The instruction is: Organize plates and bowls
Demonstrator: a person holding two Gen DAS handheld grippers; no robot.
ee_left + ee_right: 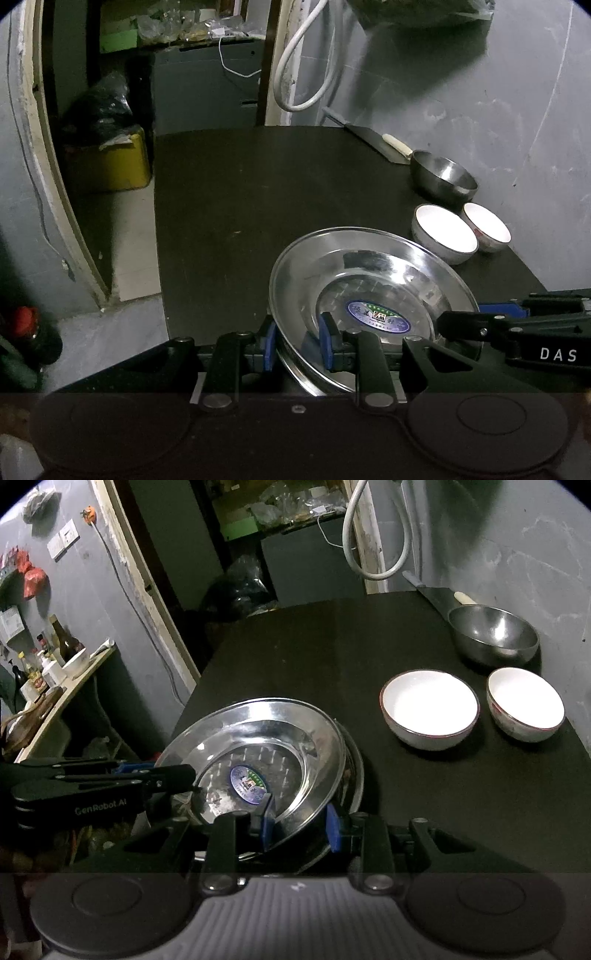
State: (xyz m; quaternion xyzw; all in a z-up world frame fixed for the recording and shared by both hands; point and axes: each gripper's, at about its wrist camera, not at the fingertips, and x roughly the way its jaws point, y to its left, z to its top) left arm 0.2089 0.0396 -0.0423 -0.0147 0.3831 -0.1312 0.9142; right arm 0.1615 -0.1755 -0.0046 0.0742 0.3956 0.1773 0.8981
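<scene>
While the steel plate [373, 295] sits tilted at the near edge of the black table [258, 206], both grippers clamp its rim from opposite sides. In the left wrist view the left gripper [297, 345] has its blue pads narrowed onto the rim at the plate's 7 o'clock, one pad outside and one inside the dish. The right gripper [495, 314] reaches in from the 3 o'clock side of that view. In the right wrist view the right gripper [301, 825] pinches the plate's [258, 749] rim at about 5 o'clock, its pads likewise set close with the rim between them, and a second steel rim shows just beneath the plate, so it may be a stack; I cannot tell how many pieces. A round blue label [248, 782] lies in the plate's centre.

Beyond the plate, toward 2 o'clock, two white bowls stand upright just beside each other: the larger white bowl [430, 709] nearer the plate, the smaller white bowl [524, 703] to its right. Behind them at 1 o'clock stands a steel bowl [493, 633], with a cleaver [373, 142] lying at the table's far edge against the grey wall [480, 74]. A white hose [373, 546] loops down the wall.
</scene>
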